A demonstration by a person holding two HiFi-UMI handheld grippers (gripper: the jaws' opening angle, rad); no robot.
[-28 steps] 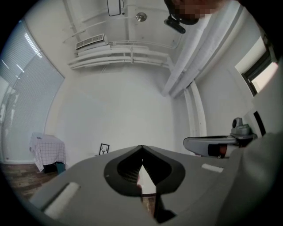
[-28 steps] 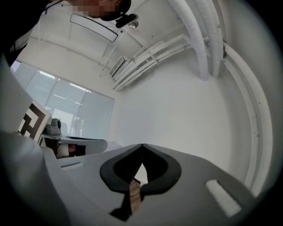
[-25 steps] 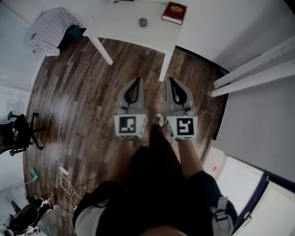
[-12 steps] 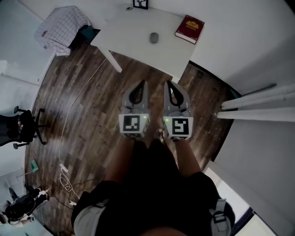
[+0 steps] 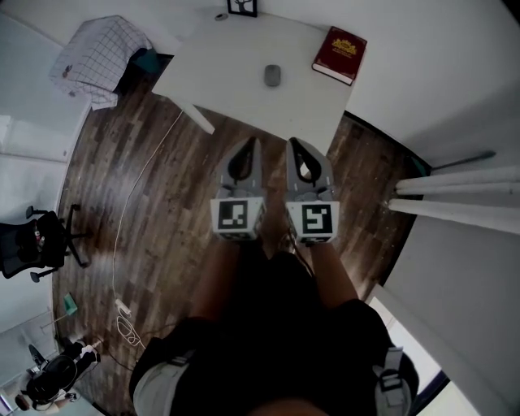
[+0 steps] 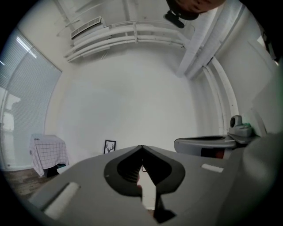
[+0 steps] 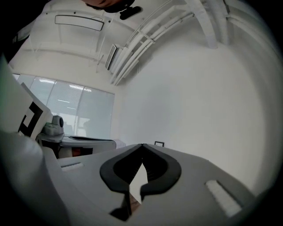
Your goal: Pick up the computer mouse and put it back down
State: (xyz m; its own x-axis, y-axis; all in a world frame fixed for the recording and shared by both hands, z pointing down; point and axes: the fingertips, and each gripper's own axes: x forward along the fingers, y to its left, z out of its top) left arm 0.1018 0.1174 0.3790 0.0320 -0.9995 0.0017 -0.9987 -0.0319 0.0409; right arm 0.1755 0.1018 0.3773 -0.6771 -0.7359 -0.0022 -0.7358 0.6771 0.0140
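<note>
A small grey computer mouse [image 5: 272, 75] lies on the white table [image 5: 227, 73] at the top of the head view. My left gripper [image 5: 250, 143] and right gripper [image 5: 293, 143] are held side by side over the wood floor, short of the table's near edge, pointing level toward it. Both are shut, with nothing between their jaws. In the left gripper view the jaw tips of the left gripper [image 6: 141, 147] meet, and the right gripper's body [image 6: 208, 143] shows beside it. The right gripper view shows the right gripper [image 7: 142, 145] with its tips touching. The mouse is hidden in both gripper views.
A red book [image 5: 340, 54] lies right of the mouse and a small picture frame [image 5: 242, 6] stands at the table's back. A checked cloth [image 5: 96, 50] is draped left of the table. An office chair [image 5: 32, 244], a floor cable [image 5: 134, 195] and white rails [image 5: 455, 195] flank me.
Both grippers have moved forward toward the table together, still shut. The table, mouse and book now lie closer in the head view.
</note>
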